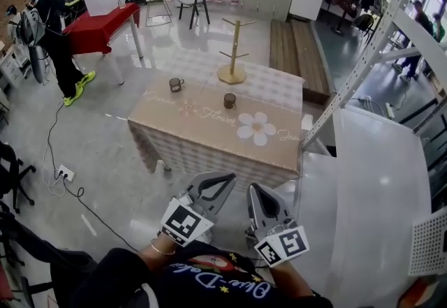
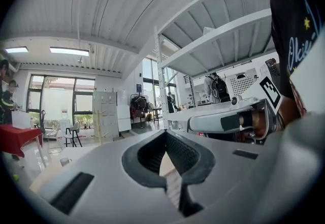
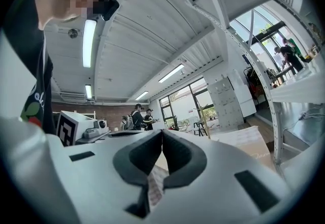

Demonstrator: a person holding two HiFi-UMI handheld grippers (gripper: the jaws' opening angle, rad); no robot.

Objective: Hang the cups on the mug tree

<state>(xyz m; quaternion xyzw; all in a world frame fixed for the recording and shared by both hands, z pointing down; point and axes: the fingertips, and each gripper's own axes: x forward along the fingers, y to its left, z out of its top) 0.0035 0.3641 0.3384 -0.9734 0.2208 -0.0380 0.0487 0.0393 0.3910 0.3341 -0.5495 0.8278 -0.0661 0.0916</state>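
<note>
Two cups stand upright on the table (image 1: 209, 135), well apart from each other. The glass cup (image 1: 176, 84) is clear, sits toward the far left of the tabletop, and shows its handle. The dark cup (image 1: 230, 100) is nearer the middle, just beyond the printed flower (image 1: 255, 128). It is possibly tinted glass, and its handle is too small to make out.

Mug tree (image 1: 232, 55): wooden, upright on a round base at the table's far edge, beyond both cups and touching neither.

Left gripper (image 1: 226, 179) and right gripper (image 1: 253, 190) are side by side, short of the table's near edge, over the floor (image 1: 119, 160), pointing toward the table. In the left gripper view the jaws are pressed together at the tips, pad against pad. The right gripper view shows the same, jaws pressed together at the tips. Neither pinches a cup.

Background: a red table (image 1: 98, 28) at far left with two people (image 1: 57, 27) beside it, and a white rack (image 1: 380, 45) at right.
</note>
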